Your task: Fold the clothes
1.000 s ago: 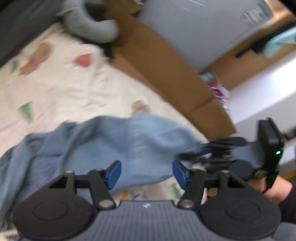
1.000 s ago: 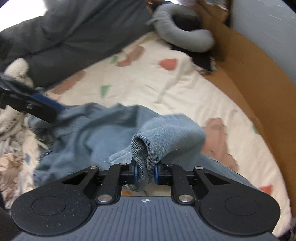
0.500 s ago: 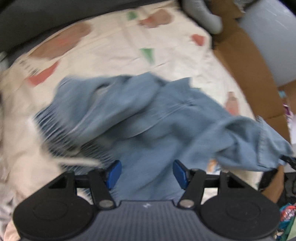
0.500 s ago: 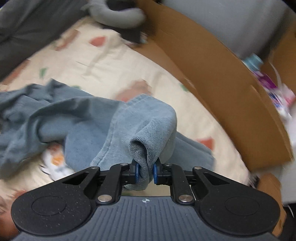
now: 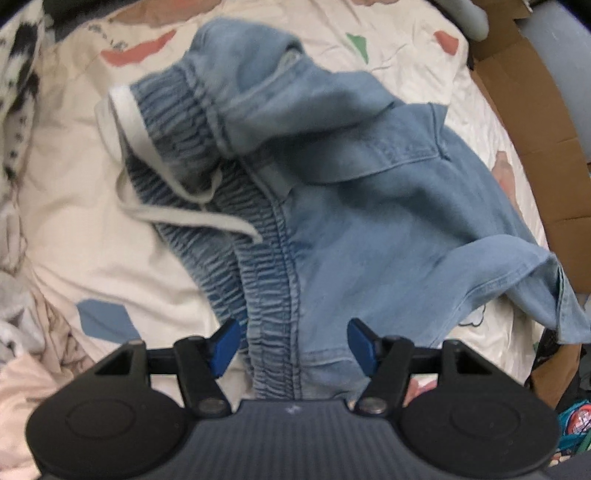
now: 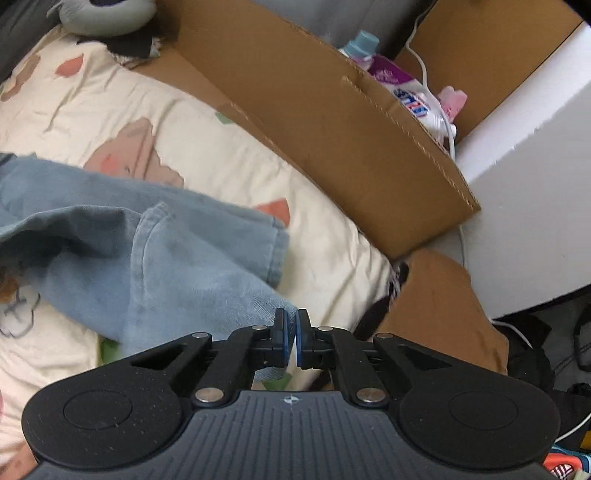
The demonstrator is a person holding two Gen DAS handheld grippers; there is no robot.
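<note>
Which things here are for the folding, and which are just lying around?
For the folding:
denim shorts
white drawstring
left claw
right claw

Just lying around:
cardboard box
detergent bottle
grey cushion
patterned bedsheet

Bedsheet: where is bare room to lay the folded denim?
Bare sheet lies between the denim shorts waistband and the rumpled laundry at the left edge. A second strip runs between the shorts' leg and the cardboard box. The middle is covered by denim.

No legible text or labels anywhere.
</note>
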